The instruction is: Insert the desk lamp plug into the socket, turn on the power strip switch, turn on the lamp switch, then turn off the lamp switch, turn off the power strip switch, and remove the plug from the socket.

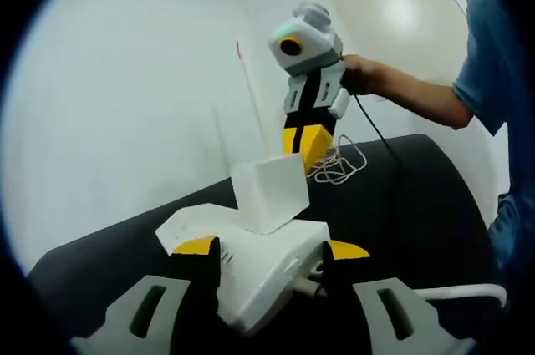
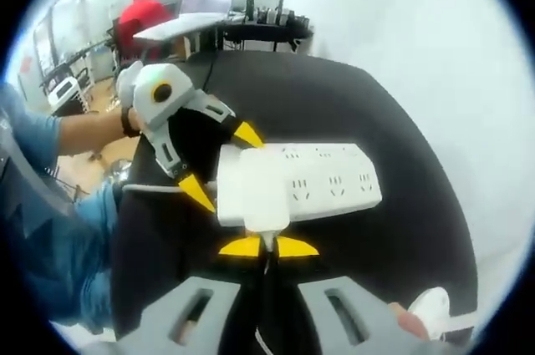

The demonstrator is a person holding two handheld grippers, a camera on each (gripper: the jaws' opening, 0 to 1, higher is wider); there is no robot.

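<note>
Both gripper views look closely at the white power strip from opposite ends, facing each other.

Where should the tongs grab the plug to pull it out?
Grip the plug by its two flat sides, from straight above the power strip. It is a boxy block standing up from the strip, so the sides give flat faces and the pull goes straight out.

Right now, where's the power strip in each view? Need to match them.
Left gripper view: power strip at bottom centre, between the jaws of the left gripper.
Right gripper view: power strip at centre, lying across the black table, sockets towards the camera.
Shared landmark: the white plug on the strip.
</note>
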